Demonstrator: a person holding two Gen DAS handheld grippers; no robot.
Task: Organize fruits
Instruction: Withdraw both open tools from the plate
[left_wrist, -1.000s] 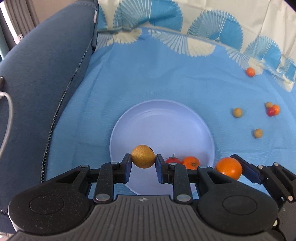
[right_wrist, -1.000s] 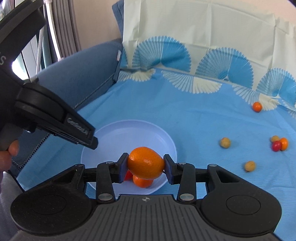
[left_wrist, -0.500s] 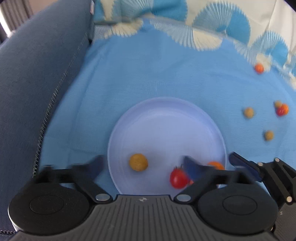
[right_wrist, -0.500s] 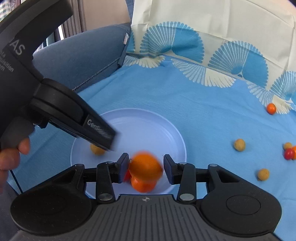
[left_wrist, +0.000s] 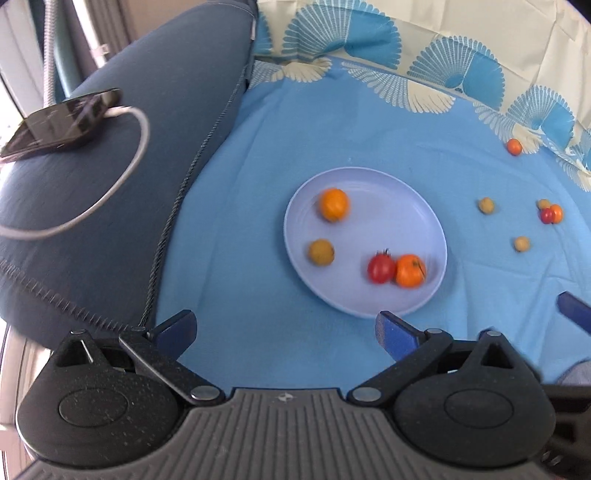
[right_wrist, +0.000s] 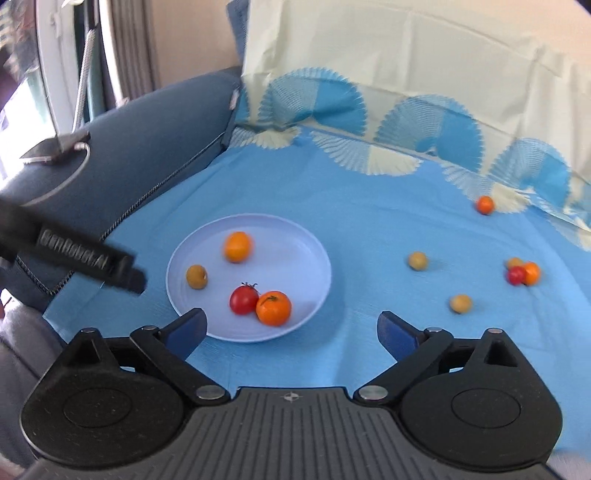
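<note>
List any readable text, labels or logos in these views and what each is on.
"GenRobot.AI", motion-blurred: on the side of the left hand-held gripper, seen crossing the left of the right wrist view.
Small compass-like emblem, no letters: on the ribbed body of each hand-held gripper.
Phone on the armrest: screen dark, nothing readable.
No other text.

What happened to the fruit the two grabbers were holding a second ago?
Both let go. The left gripper dropped its brown fruit onto the plate; the right gripper dropped its orange there too. Both have just been opening, with nothing between their fingers. The loose fruit on the cloth stayed put.
</note>
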